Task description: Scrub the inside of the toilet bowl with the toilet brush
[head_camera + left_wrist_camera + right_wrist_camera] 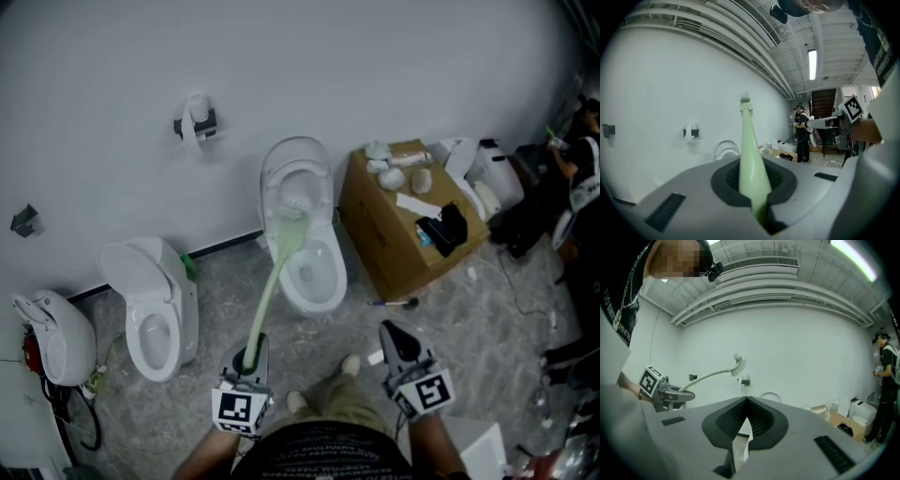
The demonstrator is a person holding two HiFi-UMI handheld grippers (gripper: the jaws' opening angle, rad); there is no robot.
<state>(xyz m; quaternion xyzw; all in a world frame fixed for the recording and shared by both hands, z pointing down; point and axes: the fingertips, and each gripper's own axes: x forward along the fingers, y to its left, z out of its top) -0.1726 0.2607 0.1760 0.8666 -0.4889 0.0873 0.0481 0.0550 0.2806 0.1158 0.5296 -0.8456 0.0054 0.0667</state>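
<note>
Clamping the pale green handle of the brush [270,298] near its lower end, the left gripper [251,354] sits in front of the toilet [334,277], on the person's side of it. The handle runs up and away from the gripper. Its white bristle head is lifted in the air above the toilet, outside the bowl; from the head view it lines up with the raised lid [298,157]. The right gripper [390,333] hangs to the right of the toilet's front. Its jaws are closed tip to tip with nothing between them. Each gripper carries a cube with black-and-white square markers. A brown box [373,223] stands just right of the toilet, small items on its top. A second toilet [180,309] stands to the left.
</note>
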